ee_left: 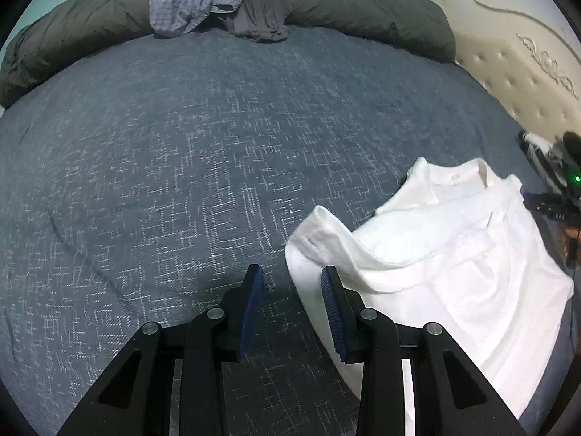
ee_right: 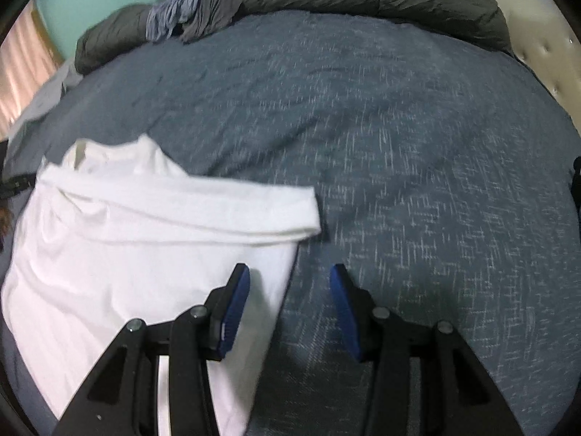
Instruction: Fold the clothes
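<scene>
A white shirt (ee_left: pixel 454 254) lies on the blue patterned bedspread (ee_left: pixel 218 145), collar away from me and both sleeves laid in over the body. In the left wrist view my left gripper (ee_left: pixel 291 269) stands open just above the shirt's left edge. Its right pad is over the white cloth and its left pad is over the bedspread. In the right wrist view the shirt (ee_right: pixel 127 254) fills the lower left. My right gripper (ee_right: pixel 288 267) is open astride the shirt's right edge, below the folded sleeve (ee_right: pixel 254 210). Neither gripper pinches any cloth.
A rolled dark grey duvet (ee_left: pixel 363 11) runs along the far side of the bed, with a blue checked garment (ee_left: pixel 192 3) and a grey garment (ee_left: pixel 258 14) heaped on it. A cream tufted headboard (ee_left: pixel 508 65) stands at right. A black device with a green light (ee_left: pixel 575 178) is beside the shirt.
</scene>
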`<state>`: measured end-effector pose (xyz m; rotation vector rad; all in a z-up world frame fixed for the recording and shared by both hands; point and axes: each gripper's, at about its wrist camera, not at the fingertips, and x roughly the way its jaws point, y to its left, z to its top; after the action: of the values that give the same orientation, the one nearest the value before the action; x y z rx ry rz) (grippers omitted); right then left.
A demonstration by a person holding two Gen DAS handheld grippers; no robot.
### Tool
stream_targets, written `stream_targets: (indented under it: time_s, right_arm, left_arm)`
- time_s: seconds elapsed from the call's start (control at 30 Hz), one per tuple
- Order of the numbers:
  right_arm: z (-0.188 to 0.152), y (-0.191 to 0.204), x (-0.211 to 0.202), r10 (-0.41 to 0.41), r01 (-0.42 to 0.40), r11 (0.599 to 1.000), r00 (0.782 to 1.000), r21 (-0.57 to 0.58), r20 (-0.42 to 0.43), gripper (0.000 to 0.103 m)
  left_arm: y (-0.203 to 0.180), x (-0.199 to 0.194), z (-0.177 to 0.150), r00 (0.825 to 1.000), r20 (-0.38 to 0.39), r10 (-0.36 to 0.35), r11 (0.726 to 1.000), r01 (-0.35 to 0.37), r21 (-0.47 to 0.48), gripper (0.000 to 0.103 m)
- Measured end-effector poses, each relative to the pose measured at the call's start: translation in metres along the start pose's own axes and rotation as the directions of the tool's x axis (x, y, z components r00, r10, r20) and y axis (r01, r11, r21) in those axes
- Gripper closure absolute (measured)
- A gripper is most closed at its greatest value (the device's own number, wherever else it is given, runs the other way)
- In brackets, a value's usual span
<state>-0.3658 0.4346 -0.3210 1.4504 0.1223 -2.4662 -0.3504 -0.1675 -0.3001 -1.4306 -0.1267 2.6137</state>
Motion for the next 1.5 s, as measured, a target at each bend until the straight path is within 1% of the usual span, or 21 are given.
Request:
stream_targets:
  time_s: [0.2,0.3,0.4,0.53,0.67,0.7,0.73,0.77,0.8,0.83,0.87,0.97,1.1,1.2,1.33,1.4,1.5]
  right_arm:
    - [0.002,0.004,0.006,-0.035,0.035,0.999,0.999,-0.038,0.008,0.056]
    - [0.007,0.003,0.009,-0.051,0.052,0.998,0.998,-0.036,0.025,0.056]
    - [0.013,0.003,0.013,-0.069,0.071,0.996,0.997,-0.05,0.041,0.056]
    - [0.023,0.004,0.014,-0.085,0.089,0.994,0.994,-0.062,0.069,0.056]
    - [0.032,0.004,0.019,-0.078,0.083,0.994,0.994,-0.069,0.075,0.056]
    - [0.034,0.005,0.018,-0.071,0.077,0.995,0.994,-0.07,0.082,0.056]
    - [0.036,0.005,0.018,-0.064,0.07,0.995,0.994,-0.071,0.088,0.059]
    - [0.038,0.005,0.018,-0.055,0.062,0.995,0.995,-0.073,0.089,0.067]
    - [0.04,0.006,0.018,-0.047,0.054,0.996,0.995,-0.076,0.09,0.072]
    - [0.041,0.008,0.018,-0.043,0.05,0.995,0.995,-0.082,0.09,0.081]
    - [0.043,0.009,0.019,-0.039,0.047,0.995,0.995,-0.088,0.09,0.089]
    - [0.049,0.012,0.016,-0.025,0.034,0.996,0.994,-0.085,0.105,0.097]
    - [0.056,0.005,0.001,-0.018,0.023,0.999,0.983,-0.026,0.181,0.099]
    - [0.058,0.0,-0.013,-0.015,0.012,1.0,0.97,0.013,0.243,0.1]
    - [0.058,-0.008,-0.02,-0.04,0.024,0.998,0.961,0.064,0.272,0.1]
    - [0.057,-0.012,-0.024,-0.055,0.032,0.996,0.956,0.086,0.287,0.1]
    - [0.055,-0.014,-0.027,-0.069,0.044,0.995,0.952,0.088,0.298,0.1]
  left_arm:
    - [0.001,0.003,0.013,1.0,0.021,0.003,1.0,-0.003,-0.019,0.063]
    - [-0.001,0.007,0.018,1.0,0.019,0.01,1.0,-0.01,-0.002,0.061]
    - [0.0,0.012,0.022,1.0,0.017,0.013,1.0,-0.013,-0.001,0.061]
    - [0.003,0.015,0.025,1.0,0.026,-0.008,1.0,0.008,-0.02,0.061]
    - [0.001,0.019,0.028,0.999,0.02,-0.026,0.999,0.026,-0.02,0.061]
    - [0.001,0.019,0.028,1.0,0.02,-0.024,1.0,0.025,-0.018,0.064]
    - [0.0,0.02,0.029,0.999,0.018,-0.032,0.999,0.032,-0.02,0.068]
    - [0.0,0.021,0.029,0.999,0.015,-0.04,0.999,0.04,-0.021,0.077]
    - [0.0,0.022,0.029,0.999,0.013,-0.047,0.999,0.047,-0.023,0.082]
    - [0.0,0.022,0.03,0.999,0.013,-0.052,0.998,0.053,-0.023,0.084]
    - [-0.001,0.023,0.03,0.998,0.013,-0.057,0.998,0.058,-0.023,0.09]
    - [-0.001,0.02,0.031,0.997,0.026,-0.069,0.997,0.07,-0.034,0.094]
    - [0.012,0.006,0.031,0.995,0.07,-0.075,0.991,0.082,-0.106,0.098]
    - [0.019,0.0,0.029,0.995,0.08,-0.053,0.989,0.063,-0.134,0.099]
    - [0.024,-0.01,0.024,0.994,0.11,-0.022,0.985,0.041,-0.17,0.099]
    - [0.024,-0.015,0.022,0.993,0.12,-0.021,0.984,0.042,-0.173,0.099]
    - [0.026,-0.016,0.023,0.992,0.125,-0.021,0.982,0.044,-0.186,0.099]
